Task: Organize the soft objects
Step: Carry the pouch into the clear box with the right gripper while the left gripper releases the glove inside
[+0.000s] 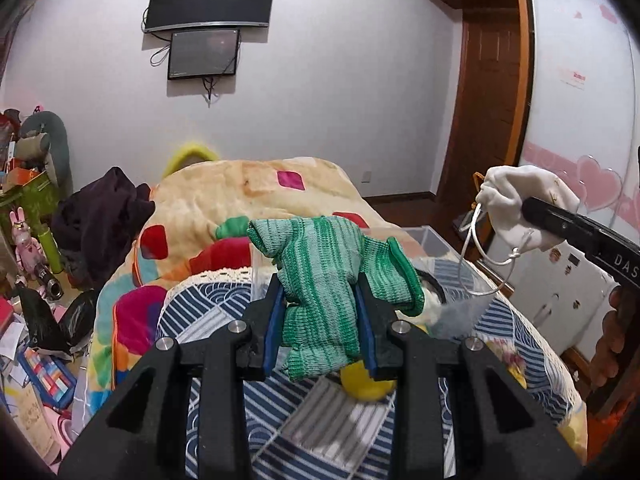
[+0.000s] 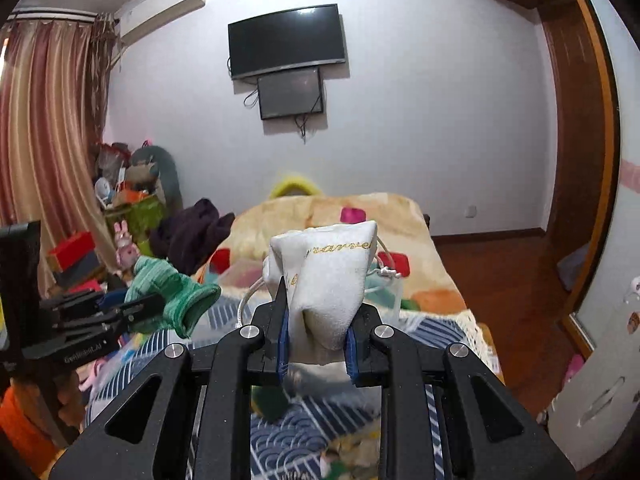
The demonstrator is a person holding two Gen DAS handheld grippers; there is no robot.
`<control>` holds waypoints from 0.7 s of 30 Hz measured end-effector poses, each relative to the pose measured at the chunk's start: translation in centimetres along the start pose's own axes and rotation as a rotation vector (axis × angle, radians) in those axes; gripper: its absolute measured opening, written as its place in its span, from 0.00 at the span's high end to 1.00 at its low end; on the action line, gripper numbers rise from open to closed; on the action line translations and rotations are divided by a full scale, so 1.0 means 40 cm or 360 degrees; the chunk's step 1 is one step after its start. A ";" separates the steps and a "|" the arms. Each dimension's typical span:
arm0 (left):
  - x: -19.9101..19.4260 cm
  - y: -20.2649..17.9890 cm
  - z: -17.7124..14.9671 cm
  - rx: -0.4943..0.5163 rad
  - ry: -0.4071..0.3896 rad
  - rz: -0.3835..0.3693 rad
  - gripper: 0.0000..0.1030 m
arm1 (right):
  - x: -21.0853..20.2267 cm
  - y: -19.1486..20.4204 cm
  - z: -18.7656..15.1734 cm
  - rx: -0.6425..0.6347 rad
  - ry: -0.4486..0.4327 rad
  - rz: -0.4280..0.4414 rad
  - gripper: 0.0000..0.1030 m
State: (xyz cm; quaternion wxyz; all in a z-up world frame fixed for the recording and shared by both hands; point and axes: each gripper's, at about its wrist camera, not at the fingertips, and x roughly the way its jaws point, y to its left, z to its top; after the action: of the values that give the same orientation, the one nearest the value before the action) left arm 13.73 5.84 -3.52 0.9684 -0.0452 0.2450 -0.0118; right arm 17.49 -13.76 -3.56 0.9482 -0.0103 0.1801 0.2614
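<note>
Left claw [image 1: 320, 320] pinches our green glove [image 1: 316, 280]; right claw [image 2: 316, 328] pinches the white pouch [image 2: 328, 276], both held up over the bed. We see a clear bin [image 1: 432, 240] just ahead, below both; left looks nearer, so prob. glove drops first.

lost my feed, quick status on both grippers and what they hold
Left gripper shut on green knit cloth, lifted. Right gripper shut on white drawstring pouch, lifted. Clear bin ahead, nothing between.
</note>
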 end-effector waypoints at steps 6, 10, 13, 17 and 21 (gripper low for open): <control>0.076 0.000 0.019 0.0009 0.0052 0.0040 0.68 | 0.070 0.028 0.018 -0.0028 0.0044 0.0004 0.81; 0.130 0.007 0.026 0.0013 0.0103 0.0059 0.68 | 0.126 0.047 0.012 -0.0087 0.0123 0.0011 0.81; 0.178 0.015 0.027 0.0018 0.0166 0.0072 0.68 | 0.170 0.042 0.003 -0.0090 0.0208 0.0026 0.81; 0.238 0.029 0.019 0.0005 0.0249 0.0092 0.68 | 0.223 0.034 -0.013 -0.0083 0.0337 0.0045 0.81; 0.284 0.021 0.008 0.0024 0.0298 0.0098 0.68 | 0.262 0.027 -0.028 -0.0071 0.0444 0.0050 0.81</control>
State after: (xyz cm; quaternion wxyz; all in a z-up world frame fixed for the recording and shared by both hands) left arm 23.87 6.21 -8.69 0.9415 -0.0291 0.3356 0.0121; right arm 24.93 -7.79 -8.18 0.9093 -0.0649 0.3045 0.2762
